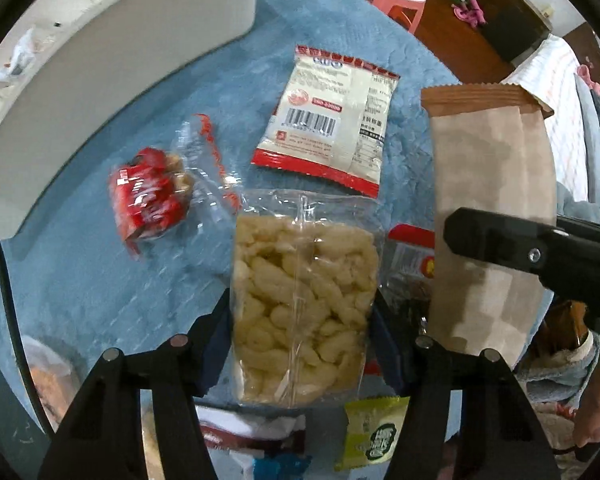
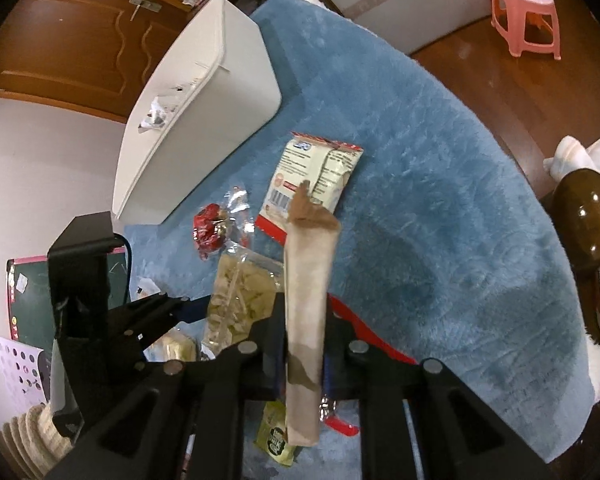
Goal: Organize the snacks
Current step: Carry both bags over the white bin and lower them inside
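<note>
My left gripper (image 1: 302, 320) is shut on a clear bag of pale puffed snacks (image 1: 304, 304), held above the blue fleece blanket (image 1: 100, 280). My right gripper (image 2: 302, 340) is shut on a tall brown paper packet (image 2: 306, 312), held upright; that packet also shows in the left wrist view (image 1: 492, 208), with the right gripper's black finger across it. On the blanket lie a white and red snack pouch (image 1: 332, 120), barcode side up, and a red-wrapped snack in clear film (image 1: 152, 196). The pouch (image 2: 316, 176) and red snack (image 2: 210, 230) also show in the right wrist view.
A white storage bin (image 2: 204, 112) stands at the blanket's far left, also in the left wrist view (image 1: 112, 64). A yellow-green sachet (image 1: 374, 432) and other packets lie below the grippers. A pink stool (image 2: 526, 14) stands on the wooden floor beyond.
</note>
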Available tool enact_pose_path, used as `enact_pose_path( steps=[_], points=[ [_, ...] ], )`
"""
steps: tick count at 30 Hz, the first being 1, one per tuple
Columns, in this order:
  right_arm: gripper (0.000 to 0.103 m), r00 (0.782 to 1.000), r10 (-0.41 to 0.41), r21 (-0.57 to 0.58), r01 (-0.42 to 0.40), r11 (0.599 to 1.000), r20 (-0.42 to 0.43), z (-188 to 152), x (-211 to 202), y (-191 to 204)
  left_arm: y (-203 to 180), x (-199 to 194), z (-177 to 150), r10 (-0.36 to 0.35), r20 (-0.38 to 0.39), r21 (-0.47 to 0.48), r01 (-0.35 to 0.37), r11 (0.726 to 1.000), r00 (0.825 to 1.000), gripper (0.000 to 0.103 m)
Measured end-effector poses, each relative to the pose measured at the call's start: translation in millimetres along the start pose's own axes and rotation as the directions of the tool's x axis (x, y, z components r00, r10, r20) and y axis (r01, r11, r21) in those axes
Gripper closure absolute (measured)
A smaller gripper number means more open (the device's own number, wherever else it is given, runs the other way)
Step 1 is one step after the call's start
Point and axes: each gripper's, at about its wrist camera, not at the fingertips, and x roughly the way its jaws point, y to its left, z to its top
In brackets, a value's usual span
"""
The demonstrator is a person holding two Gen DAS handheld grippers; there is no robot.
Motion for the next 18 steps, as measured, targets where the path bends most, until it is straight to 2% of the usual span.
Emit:
enact_pose_path(
  steps=[7,11,14,17,18],
  points=[
    [0.090,0.999,-0.009,-0.060,0.011,0.998,0.034,-9,-17,17,11,-43,-21,0.017,0.083,-0.047,-0.013,0.999,0.996,0.042],
    [0.090,0.998,0.005,-0.120,0.001,0.993,0.055,-11,-30,42,25,-77,-34,0.037,0.157,-0.080,-0.025,0.996,0.987,0.042],
    [0.090,0.996,0.021,-0.177,-0.006,0.984,0.084,-7,-44,64,40,-111,-34,0.066,0.220,-0.105,-0.044,0.993,0.973,0.042],
    [0.090,0.993,0.042,-0.246,-0.012,0.969,0.115,4,-56,94,55,-149,-29,0.095,0.292,-0.153,-0.052,0.987,0.952,0.042],
    [0.090,0.991,0.049,-0.270,-0.013,0.963,0.125,8,-61,104,63,-165,-26,0.109,0.324,-0.174,-0.054,0.983,0.940,0.042]
  ],
)
